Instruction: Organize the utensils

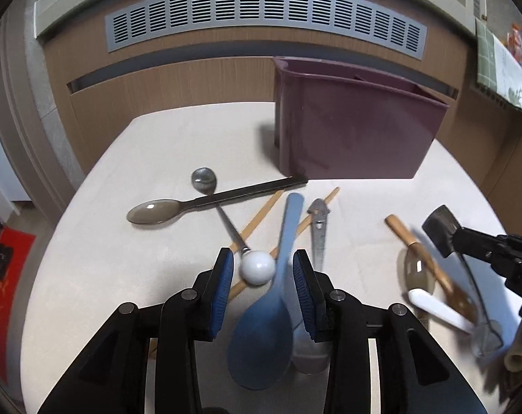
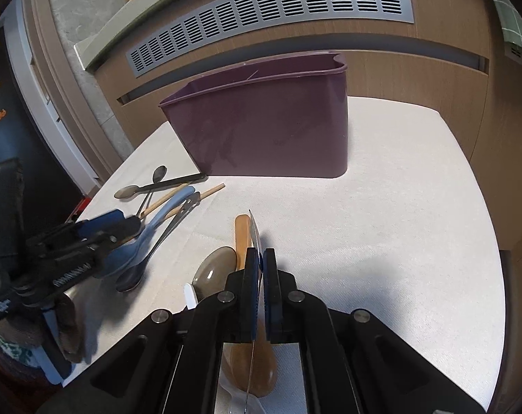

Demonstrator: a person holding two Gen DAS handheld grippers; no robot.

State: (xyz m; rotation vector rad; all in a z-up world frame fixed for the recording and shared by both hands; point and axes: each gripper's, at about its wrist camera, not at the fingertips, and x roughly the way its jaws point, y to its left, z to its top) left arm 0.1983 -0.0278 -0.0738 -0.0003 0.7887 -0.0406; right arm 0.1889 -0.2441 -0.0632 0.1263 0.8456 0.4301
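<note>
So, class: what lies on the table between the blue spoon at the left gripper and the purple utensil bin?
In the left wrist view, wooden chopsticks and a dark-handled spoon lie between the blue spoon and the purple bin.

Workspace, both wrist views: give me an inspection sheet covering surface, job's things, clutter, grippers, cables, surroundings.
Surface: table under a pale cloth.
Job's things: purple holder upright at the back; blue spoon, white-knobbed spoon, black-handled spoon, chopsticks and a metal tool overlapping in a heap; wooden spoon and white-handled spoon lie to one side.
Clutter: nothing seen beyond the utensils.
Grippers: left gripper open, fingers either side of the blue spoon; right gripper shut on a thin flat utensil.
Cables: nothing seen.
Surroundings: wood-panelled cabinet with grey vent grille behind the table.
</note>
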